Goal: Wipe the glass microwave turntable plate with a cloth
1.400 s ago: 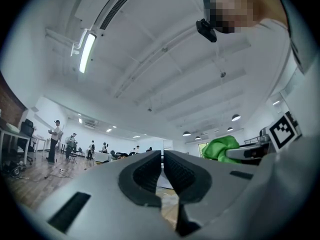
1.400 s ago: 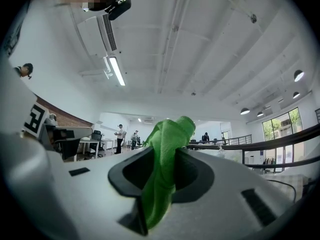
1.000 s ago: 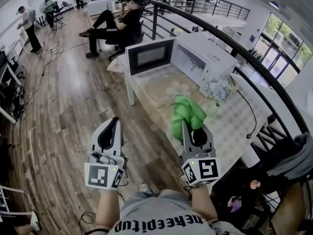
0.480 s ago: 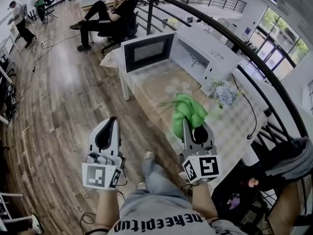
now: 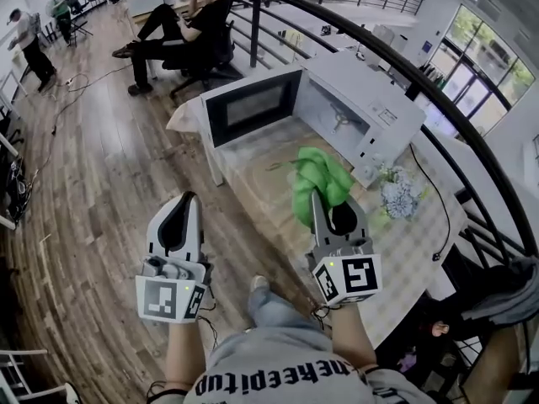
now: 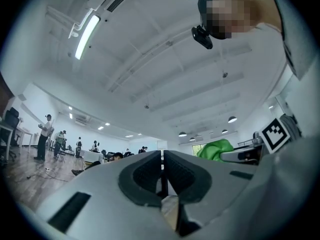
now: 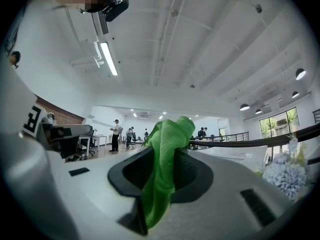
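Two grippers hang over the near edge of a long table with a pale patterned cover. The right gripper is clamped on a green cloth, which bunches up above its jaws. The left gripper has its jaws pressed together on nothing. A white microwave stands on the table with its door swung wide, beside pale flowers. The glass plate cannot be made out. A dark railing runs behind, and a seated person sits on the wooden floor beyond.
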Action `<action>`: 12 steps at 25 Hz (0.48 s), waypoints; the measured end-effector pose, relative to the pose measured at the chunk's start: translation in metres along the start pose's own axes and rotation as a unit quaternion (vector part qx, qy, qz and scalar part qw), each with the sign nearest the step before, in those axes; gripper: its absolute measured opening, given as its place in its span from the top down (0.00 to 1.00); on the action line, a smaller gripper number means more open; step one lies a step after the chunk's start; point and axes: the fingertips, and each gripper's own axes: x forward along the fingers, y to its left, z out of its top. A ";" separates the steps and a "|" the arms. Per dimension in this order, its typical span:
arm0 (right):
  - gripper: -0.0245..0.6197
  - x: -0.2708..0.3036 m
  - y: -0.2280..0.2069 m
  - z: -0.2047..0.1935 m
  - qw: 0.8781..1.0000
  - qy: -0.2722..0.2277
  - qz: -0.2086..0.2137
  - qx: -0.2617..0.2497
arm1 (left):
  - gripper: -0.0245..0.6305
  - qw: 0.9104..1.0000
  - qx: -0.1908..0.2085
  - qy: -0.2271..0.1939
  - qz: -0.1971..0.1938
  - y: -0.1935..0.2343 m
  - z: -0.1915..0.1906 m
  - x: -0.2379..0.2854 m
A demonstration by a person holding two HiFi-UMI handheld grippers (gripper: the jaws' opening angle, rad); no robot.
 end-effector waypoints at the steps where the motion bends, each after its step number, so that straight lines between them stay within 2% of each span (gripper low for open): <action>1: 0.81 0.010 -0.004 0.000 1.000 0.000 0.002 0.000 | 0.94 1.000 0.001 -0.002 -0.001 0.002 0.000 0.010; 7: 0.81 0.065 -0.032 -0.002 1.000 0.000 0.007 0.008 | 0.94 1.000 0.012 -0.001 -0.001 0.014 -0.008 0.063; 12: 0.81 0.094 -0.052 -0.023 0.999 0.023 0.016 0.025 | 0.94 1.000 0.026 -0.003 -0.007 0.009 -0.017 0.095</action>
